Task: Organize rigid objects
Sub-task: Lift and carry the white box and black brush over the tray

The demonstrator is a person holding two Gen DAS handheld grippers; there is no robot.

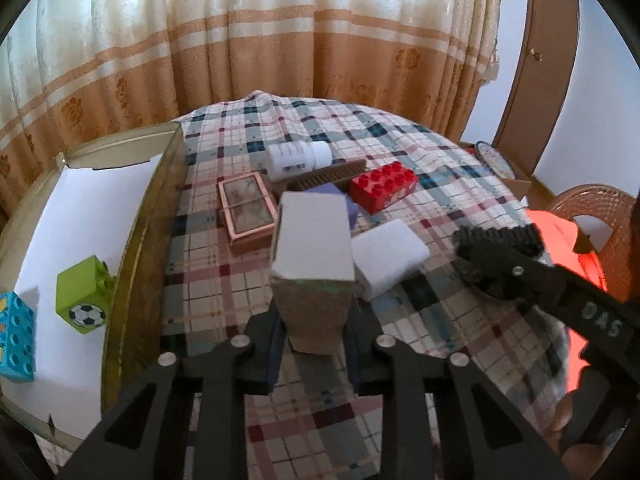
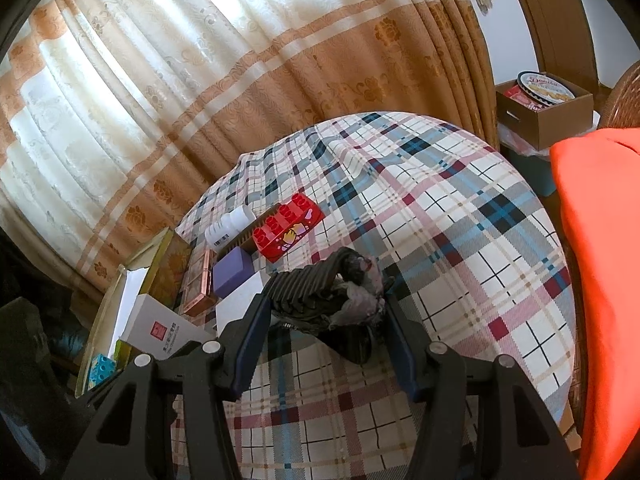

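The white carton (image 1: 314, 236) stands tilted over the plaid tablecloth (image 1: 408, 340), its brown end flap pinched between the closed jaws of the left gripper (image 1: 316, 334). It looks light and stiff, but thin card may crush or slip, so a hold lower on its flat sides seems safer. The gold-rimmed tray (image 1: 140, 240) lies just left, with bare white floor beyond the green soccer block (image 1: 84, 294). The right gripper (image 2: 326, 306), half-closed, clasps a dark ribbed object (image 2: 308, 286) nearby

Left tongs (image 1: 316, 344) gripping white carton (image 1: 314, 244), plaid tablecloth (image 1: 400, 320)
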